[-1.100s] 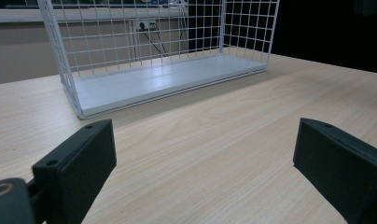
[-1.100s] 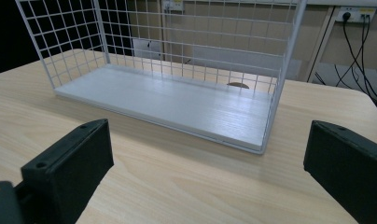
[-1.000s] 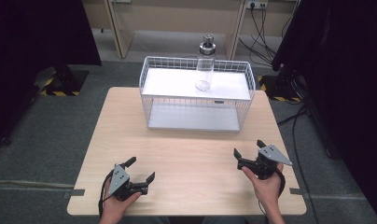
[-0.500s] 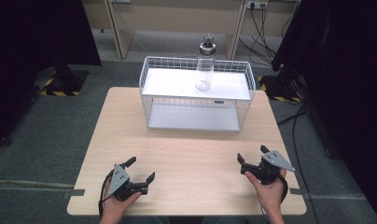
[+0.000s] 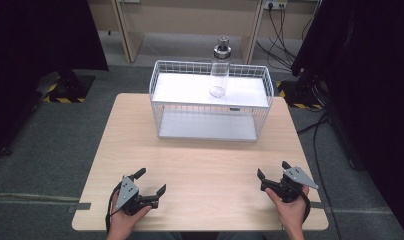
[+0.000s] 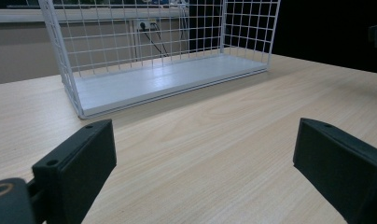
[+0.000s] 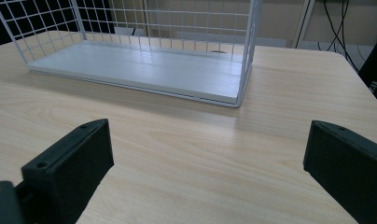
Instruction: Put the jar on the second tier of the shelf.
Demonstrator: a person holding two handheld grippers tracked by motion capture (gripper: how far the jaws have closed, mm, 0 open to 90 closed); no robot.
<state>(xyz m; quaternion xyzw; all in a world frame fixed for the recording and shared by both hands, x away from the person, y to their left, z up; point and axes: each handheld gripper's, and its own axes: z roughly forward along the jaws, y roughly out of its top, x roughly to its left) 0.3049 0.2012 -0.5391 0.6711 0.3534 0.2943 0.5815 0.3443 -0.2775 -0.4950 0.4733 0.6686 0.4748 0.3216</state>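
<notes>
Left gripper (image 5: 151, 182) is held low over the near left part of the table (image 5: 200, 165), jaws spread wide, nothing between them. In the left gripper view bare wood is seen across the whole gap between the two jaws.

Right gripper (image 5: 273, 170) is held at the near right part of the table, jaws likewise wide apart and empty. Same bare wood is seen between the jaws in the right gripper view.

White wire basket (image 5: 162, 82) is placed ahead of both jaw pairs, well apart from them, at the far middle of the table. From the left jaws it is seen ahead and slightly toward the left jaw (image 6: 65, 60); from the right jaws it is seen ahead and toward the left jaw, with its near corner post roughly centred ahead (image 7: 247, 51).

Clear bottle (image 5: 220, 70) with a dark metal cap is seen upright, far beyond both jaw pairs. It appears to stand on the white upper shelf of the basket, though from the high view this cannot be told for certain. Neither gripper is near it.
</notes>
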